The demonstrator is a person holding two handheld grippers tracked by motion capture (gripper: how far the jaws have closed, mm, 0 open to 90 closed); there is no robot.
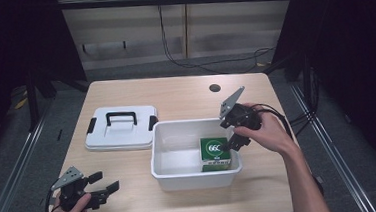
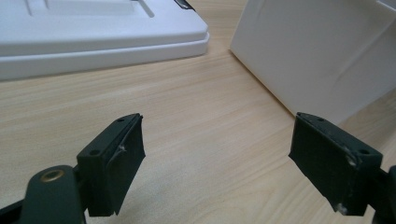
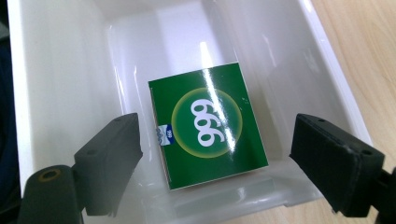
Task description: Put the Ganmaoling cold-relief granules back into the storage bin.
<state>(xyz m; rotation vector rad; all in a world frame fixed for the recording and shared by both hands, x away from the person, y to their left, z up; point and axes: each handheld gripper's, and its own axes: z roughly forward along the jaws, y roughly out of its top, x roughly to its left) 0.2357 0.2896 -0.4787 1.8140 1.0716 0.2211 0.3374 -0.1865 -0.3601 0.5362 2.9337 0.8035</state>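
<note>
1. My left gripper (image 1: 101, 186) sits nearest me at about 7 o'clock on the table (image 1: 175, 94), jaws wide and holding nothing, low over bare wood. The white bin (image 1: 197, 178) stands just beyond its tips, so a careless forward nudge could bump the bin wall and shift it.
2. My right gripper (image 1: 237, 138) hangs at about 3 o'clock over the bin's right rim, jaws wide apart and empty, aimed down at the green box (image 3: 208, 126).
3. The green box lies inside the bin against its right end, flat face up. I judge it hard to pinch there: the near wall crowds one jaw, so it could jam on the rim, or the glossy box could slip or tilt.
4. Farther off, at about 10 o'clock, the white lid (image 1: 120, 128) rests flat just beside the bin, handle up, out of harm's way.
</note>
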